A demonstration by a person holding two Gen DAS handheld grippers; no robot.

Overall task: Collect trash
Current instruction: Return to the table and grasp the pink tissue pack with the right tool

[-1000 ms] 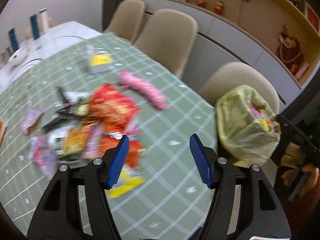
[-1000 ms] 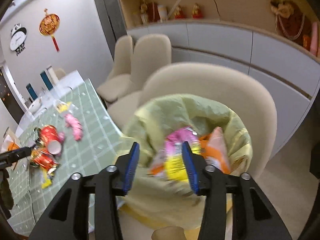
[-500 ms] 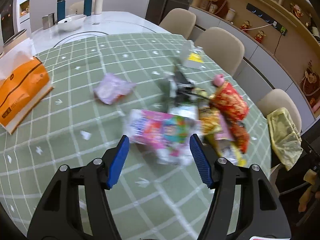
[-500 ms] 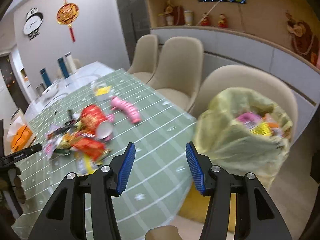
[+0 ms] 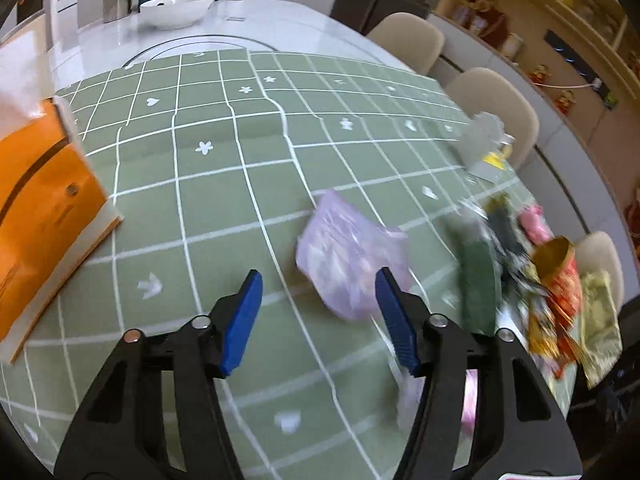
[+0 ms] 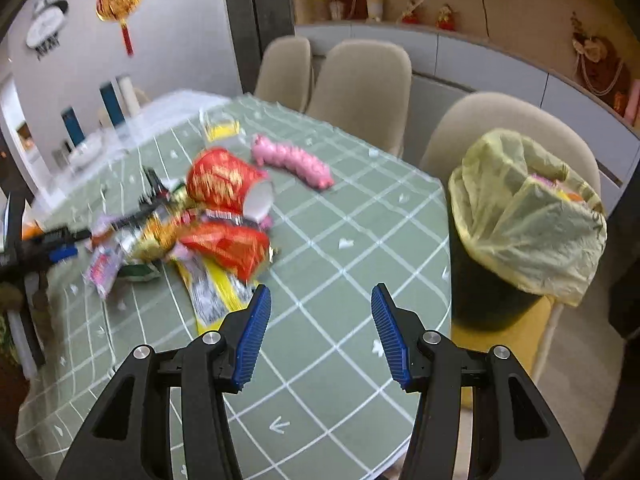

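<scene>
The left gripper (image 5: 318, 320) has swung away from the heap of wrappers and now hangs over a lilac wrapper (image 5: 352, 256) at its one o'clock; its jaws have just narrowed but remain apart, empty. The right gripper (image 6: 318, 328), released and empty, has left the bin bag (image 6: 532, 220), now at two o'clock, and faces the wrapper pile (image 6: 192, 236) at ten o'clock. Next pickups seem imminent.

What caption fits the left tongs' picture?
Open left tongs closing over a pale purple wrapper on the green checked tablecloth.
</scene>
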